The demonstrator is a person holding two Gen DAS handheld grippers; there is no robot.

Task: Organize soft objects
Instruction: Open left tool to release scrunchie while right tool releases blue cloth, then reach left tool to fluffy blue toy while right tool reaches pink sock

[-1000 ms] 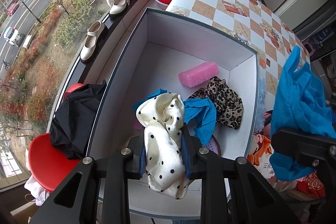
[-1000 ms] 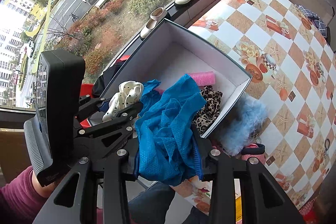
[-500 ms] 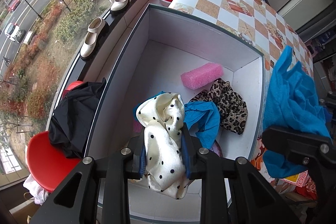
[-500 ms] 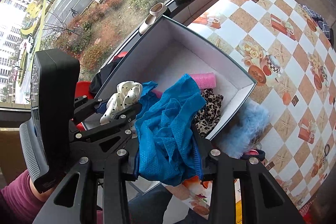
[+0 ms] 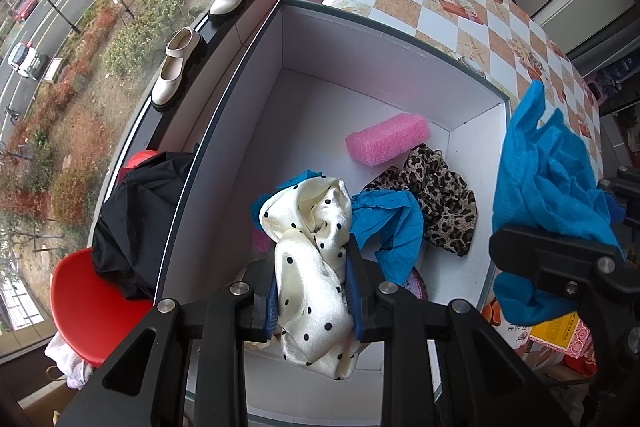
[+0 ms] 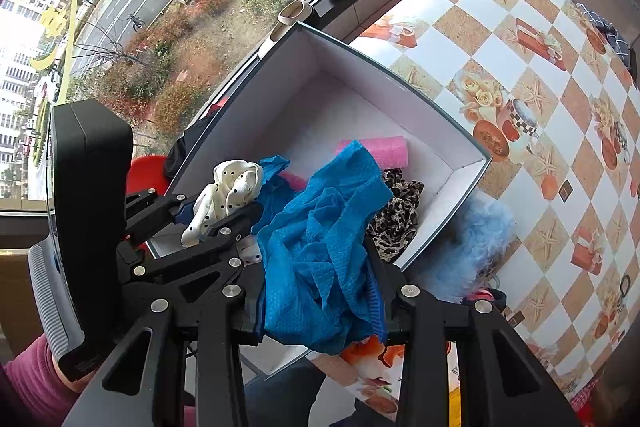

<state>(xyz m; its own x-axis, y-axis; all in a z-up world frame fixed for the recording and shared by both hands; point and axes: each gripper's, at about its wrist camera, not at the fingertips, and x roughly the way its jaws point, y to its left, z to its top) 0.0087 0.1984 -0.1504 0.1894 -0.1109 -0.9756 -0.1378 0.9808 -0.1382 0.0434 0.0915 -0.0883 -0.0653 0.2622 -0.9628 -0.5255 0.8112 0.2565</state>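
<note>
Left gripper (image 5: 313, 291): clamped on cream black-dotted satin cloth (image 5: 310, 267), held over near end of white cardboard box (image 5: 384, 31) | Right gripper (image 6: 320, 297): clamped on bunched blue mesh cloth (image 6: 320, 247), beside box's near right corner | Box floor: leopard-print fabric (image 5: 440, 203), pink foam block (image 5: 387, 139) beyond.
</note>
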